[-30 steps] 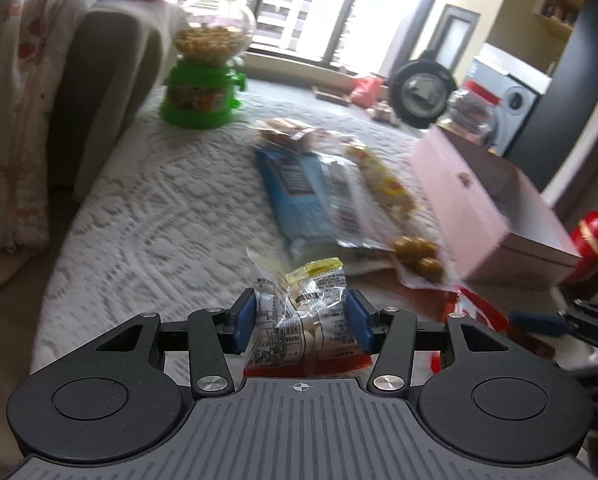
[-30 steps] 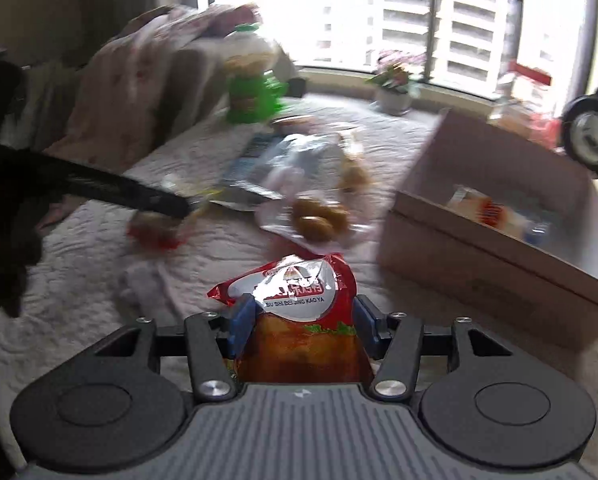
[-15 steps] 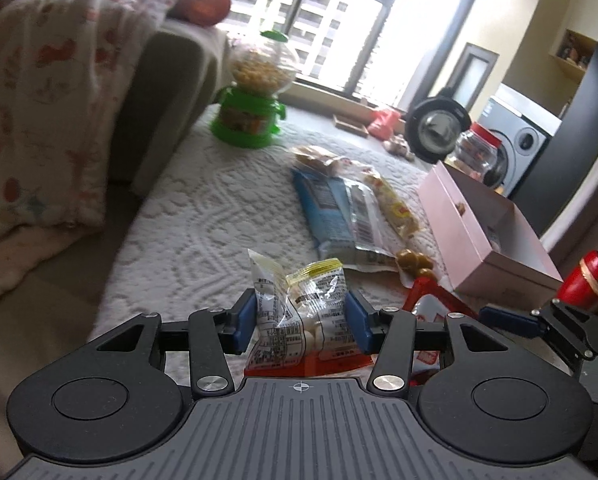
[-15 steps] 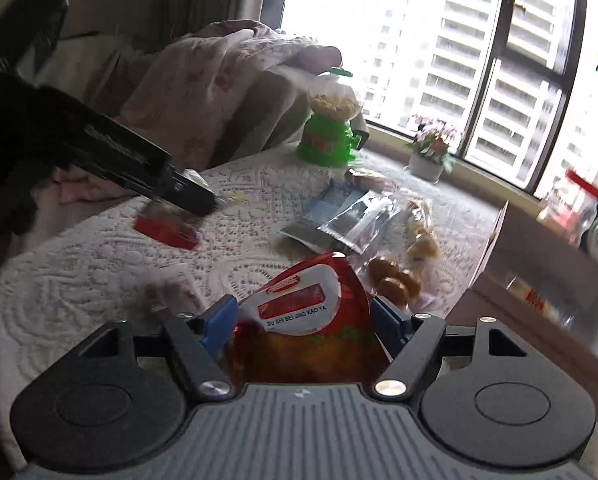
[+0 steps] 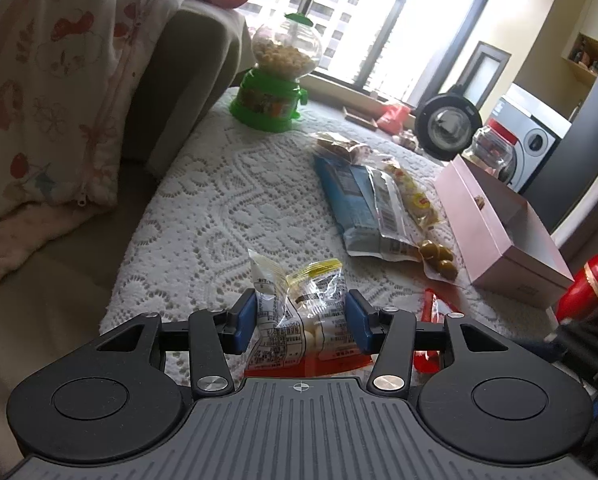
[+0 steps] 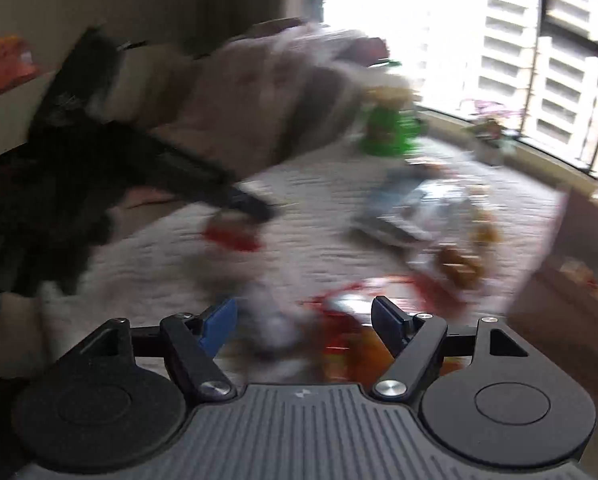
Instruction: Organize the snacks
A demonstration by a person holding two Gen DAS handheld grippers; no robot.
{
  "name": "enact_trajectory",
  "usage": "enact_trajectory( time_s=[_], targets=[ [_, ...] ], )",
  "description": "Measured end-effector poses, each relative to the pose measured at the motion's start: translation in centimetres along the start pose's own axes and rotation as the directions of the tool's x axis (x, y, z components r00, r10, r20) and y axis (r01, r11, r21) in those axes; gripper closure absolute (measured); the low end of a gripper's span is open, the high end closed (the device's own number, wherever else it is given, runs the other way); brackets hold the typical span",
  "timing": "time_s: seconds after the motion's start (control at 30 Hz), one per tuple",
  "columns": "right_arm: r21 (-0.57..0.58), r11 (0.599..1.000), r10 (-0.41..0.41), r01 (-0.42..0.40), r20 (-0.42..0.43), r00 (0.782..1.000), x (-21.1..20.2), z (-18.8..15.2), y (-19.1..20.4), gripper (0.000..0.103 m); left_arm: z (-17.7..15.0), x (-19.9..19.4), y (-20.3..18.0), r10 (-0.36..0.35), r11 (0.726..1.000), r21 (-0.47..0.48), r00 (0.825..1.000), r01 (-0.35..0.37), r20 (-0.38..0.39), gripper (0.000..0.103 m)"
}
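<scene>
Gripping a clear snack packet (image 5: 299, 316) between its blue pads, our left gripper (image 5: 301, 322) is closed on it above the white lace tablecloth (image 5: 227, 208). Ahead and to its right we see a blue snack bag (image 5: 355, 204) and a pink box (image 5: 503, 232), with a green candy dispenser (image 5: 275, 84) farther ahead. Our right gripper (image 6: 303, 326) stands wide open in a blurred view, holding nothing, a red snack packet (image 6: 351, 332) lying loose between its fingers, nearer the right one.
</scene>
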State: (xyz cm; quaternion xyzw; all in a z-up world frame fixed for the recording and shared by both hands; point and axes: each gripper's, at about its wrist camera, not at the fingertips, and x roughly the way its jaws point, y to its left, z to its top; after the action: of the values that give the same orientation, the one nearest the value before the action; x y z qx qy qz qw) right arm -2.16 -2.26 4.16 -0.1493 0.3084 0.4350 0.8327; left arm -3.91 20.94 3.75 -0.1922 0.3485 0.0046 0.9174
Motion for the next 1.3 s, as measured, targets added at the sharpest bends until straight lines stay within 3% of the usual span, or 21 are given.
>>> enact_trajectory(
  time_s=[0.13,0.2,0.27,0.3,0.33,0.63,0.67,0.8,0.9,1.03,1.07,1.3],
  targets=[
    [-0.015,1.0,0.018,-0.019,-0.045,0.999,3.3,0.3,1.4,0.034,0.0,-0.3,-0.4,0.0,1.0,0.017,1.0,0.0,-0.004,0.05],
    [-0.001,1.0,0.026,-0.026,-0.057,0.998,4.0,0.4,1.6,0.056,0.0,-0.5,-0.8,-0.003,1.0,0.03,1.0,0.003,-0.006,0.05],
    [0.016,0.999,0.052,-0.051,-0.071,0.996,3.7,0.5,1.8,0.067,0.0,-0.6,-1.2,-0.008,0.999,0.042,1.0,0.008,-0.006,0.05],
    [0.016,0.998,0.061,-0.06,-0.068,0.996,3.3,0.4,1.9,0.084,0.0,-0.6,-1.5,-0.012,0.999,0.049,1.0,0.013,-0.006,0.05],
    [0.013,0.998,0.068,-0.067,-0.068,0.995,2.9,0.3,1.9,0.088,0.0,-0.6,-1.8,-0.016,0.998,0.055,1.0,0.017,-0.007,0.05],
    [0.046,0.999,-0.005,0.005,-0.001,1.0,-3.6,-1.4,0.8,0.09,-0.3,-0.2,-5.4,-0.084,0.99,0.116,0.996,0.086,-0.02,0.05],
    [0.051,0.999,-0.005,0.006,-0.001,1.0,-3.6,-1.4,0.8,0.088,-0.2,-0.1,-5.6,-0.083,0.989,0.118,0.996,0.085,-0.017,0.05],
    [0.069,0.996,0.05,-0.049,-0.015,0.999,-1.7,-1.3,1.8,0.06,-0.2,-0.6,-5.5,-0.054,0.992,0.114,0.999,0.054,0.002,0.05],
    [0.015,0.998,0.055,-0.054,-0.043,0.998,0.8,-0.8,3.6,0.055,-0.1,-1.3,-4.4,-0.029,0.996,0.088,0.999,0.027,0.014,0.05],
    [-0.015,0.999,0.034,-0.035,-0.093,0.995,3.7,-0.4,4.6,0.056,-0.1,-1.8,-3.5,-0.011,0.998,0.067,1.0,0.01,0.018,0.05],
    [-0.022,0.999,0.024,-0.026,-0.092,0.996,3.7,-0.4,4.8,0.062,-0.2,-1.9,-3.4,-0.011,0.998,0.066,1.0,0.01,0.017,0.05],
    [-0.017,1.0,-0.003,0.002,-0.06,0.998,-0.7,-1.4,4.1,0.066,-0.7,-1.7,-5.0,-0.042,0.994,0.105,0.999,0.041,0.007,0.05]
  ],
)
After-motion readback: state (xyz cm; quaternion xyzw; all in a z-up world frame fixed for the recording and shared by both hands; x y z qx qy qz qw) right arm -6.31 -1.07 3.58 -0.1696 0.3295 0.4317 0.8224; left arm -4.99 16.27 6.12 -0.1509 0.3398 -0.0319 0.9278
